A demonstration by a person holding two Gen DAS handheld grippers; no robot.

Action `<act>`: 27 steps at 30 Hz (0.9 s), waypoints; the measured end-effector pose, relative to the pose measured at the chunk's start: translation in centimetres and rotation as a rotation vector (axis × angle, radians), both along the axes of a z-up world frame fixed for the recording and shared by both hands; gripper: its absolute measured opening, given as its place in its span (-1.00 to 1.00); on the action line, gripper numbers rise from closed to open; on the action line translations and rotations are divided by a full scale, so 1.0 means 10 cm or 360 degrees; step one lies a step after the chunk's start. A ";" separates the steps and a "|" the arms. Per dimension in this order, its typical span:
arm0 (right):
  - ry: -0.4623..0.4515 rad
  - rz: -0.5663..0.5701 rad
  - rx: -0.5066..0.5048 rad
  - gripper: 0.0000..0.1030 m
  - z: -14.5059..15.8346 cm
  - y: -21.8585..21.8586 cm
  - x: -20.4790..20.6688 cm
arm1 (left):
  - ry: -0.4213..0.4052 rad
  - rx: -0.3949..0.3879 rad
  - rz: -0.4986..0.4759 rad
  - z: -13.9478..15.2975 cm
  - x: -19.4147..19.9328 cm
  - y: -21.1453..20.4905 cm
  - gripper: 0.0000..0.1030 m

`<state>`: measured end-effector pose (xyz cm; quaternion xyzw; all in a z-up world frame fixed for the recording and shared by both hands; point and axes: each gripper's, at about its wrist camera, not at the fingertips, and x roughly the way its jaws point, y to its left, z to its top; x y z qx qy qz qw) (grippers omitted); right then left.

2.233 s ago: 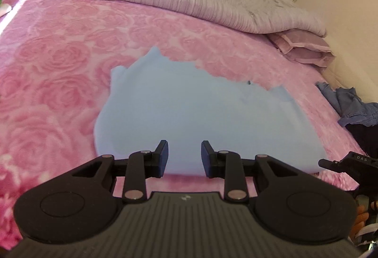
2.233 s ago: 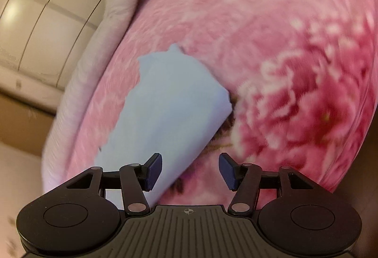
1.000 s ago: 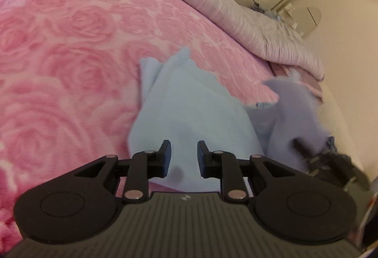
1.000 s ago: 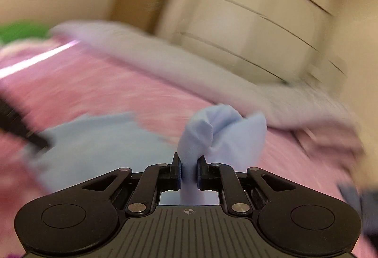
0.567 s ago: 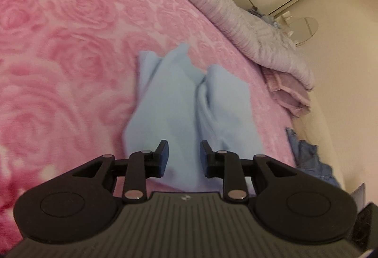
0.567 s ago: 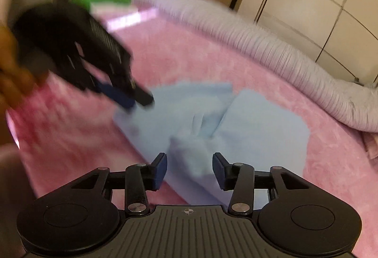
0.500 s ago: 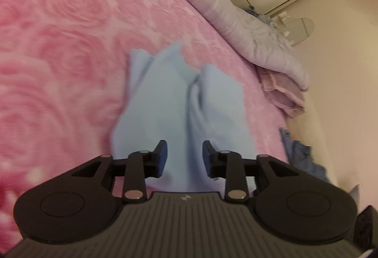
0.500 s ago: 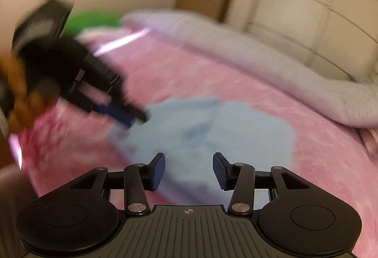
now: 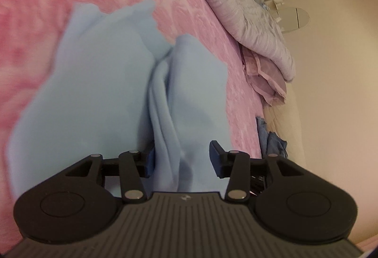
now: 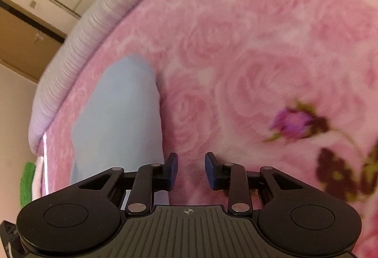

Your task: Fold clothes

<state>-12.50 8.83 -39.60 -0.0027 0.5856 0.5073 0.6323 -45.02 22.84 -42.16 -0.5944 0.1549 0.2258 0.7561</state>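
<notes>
Pink rose bedspread (image 9: 35,9), blue garment (image 9: 99,83) under opening left gripper (image 9: 182,159)

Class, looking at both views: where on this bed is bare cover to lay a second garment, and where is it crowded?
Free: the pink cover right of the blue garment, and left of it in the other view. Crowded: the grey quilt, the pink pillows and the denim clothes along the wall side.
</notes>
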 end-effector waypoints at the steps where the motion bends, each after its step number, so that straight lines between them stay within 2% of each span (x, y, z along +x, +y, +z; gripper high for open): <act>1: -0.0034 0.0037 0.0003 -0.41 0.01 0.03 -0.05 | -0.0001 0.0016 -0.0021 0.00 0.05 0.00 -0.31; 2: -0.0076 0.0077 0.0008 -0.42 0.03 0.05 -0.10 | -0.0002 0.0032 -0.0041 0.00 0.10 0.00 -0.44; 3: -0.0118 0.0117 0.0014 -0.44 0.05 0.08 -0.15 | 0.0007 0.0103 -0.0054 0.06 0.10 0.00 -0.84; 5: -0.0202 0.0198 0.0024 -0.83 0.09 0.13 -0.26 | 0.0021 0.0274 -0.0058 0.22 0.02 -0.01 -0.84; 8: -0.0391 0.0344 0.0058 -0.87 0.23 0.19 -0.51 | 0.0026 0.0502 -0.0022 0.51 -0.24 -0.02 -0.85; 10: -0.0512 0.0455 0.0100 -0.87 0.33 0.23 -0.74 | 0.0069 0.0553 0.0022 0.58 -0.46 0.00 -0.85; 14: -0.0639 0.0657 0.0148 -0.86 0.35 0.32 -1.17 | 0.0139 0.0475 0.0113 0.38 -0.82 -0.02 -0.85; 18: -0.0764 0.0755 0.0134 -0.87 0.20 0.37 -1.41 | 0.0218 0.0421 0.0160 0.08 -0.92 -0.03 -0.82; 19: -0.0775 0.0757 0.0144 -0.86 0.18 0.35 -1.43 | 0.0227 0.0391 0.0168 0.00 -0.94 -0.01 -0.78; 21: -0.0673 0.0701 0.0190 -0.83 0.19 0.28 -1.32 | 0.0217 0.0358 0.0178 -0.05 -0.98 -0.01 -0.68; 22: -0.0577 0.0653 0.0213 -0.77 0.22 0.22 -1.22 | 0.0209 0.0355 0.0185 -0.03 -1.01 -0.01 -0.66; 23: -0.0492 0.0600 0.0252 -0.61 0.22 0.10 -1.10 | 0.0209 0.0345 0.0207 0.00 -1.06 -0.03 -0.64; 24: -0.0409 0.0545 0.0294 -0.46 0.22 -0.03 -0.99 | 0.0210 0.0331 0.0234 0.04 -1.12 -0.05 -0.49; 25: -0.0327 0.0491 0.0336 -0.01 0.23 -0.16 -0.87 | 0.0206 0.0308 0.0266 0.06 -1.18 -0.08 -0.32; 26: -0.0244 0.0436 0.0377 0.35 0.23 -0.29 -0.76 | 0.0196 0.0272 0.0304 0.05 -1.27 -0.12 -0.24; 27: -0.0235 0.0430 0.0423 0.39 0.24 -0.43 -0.70 | 0.0168 0.0221 0.0324 0.03 -1.34 -0.16 -0.13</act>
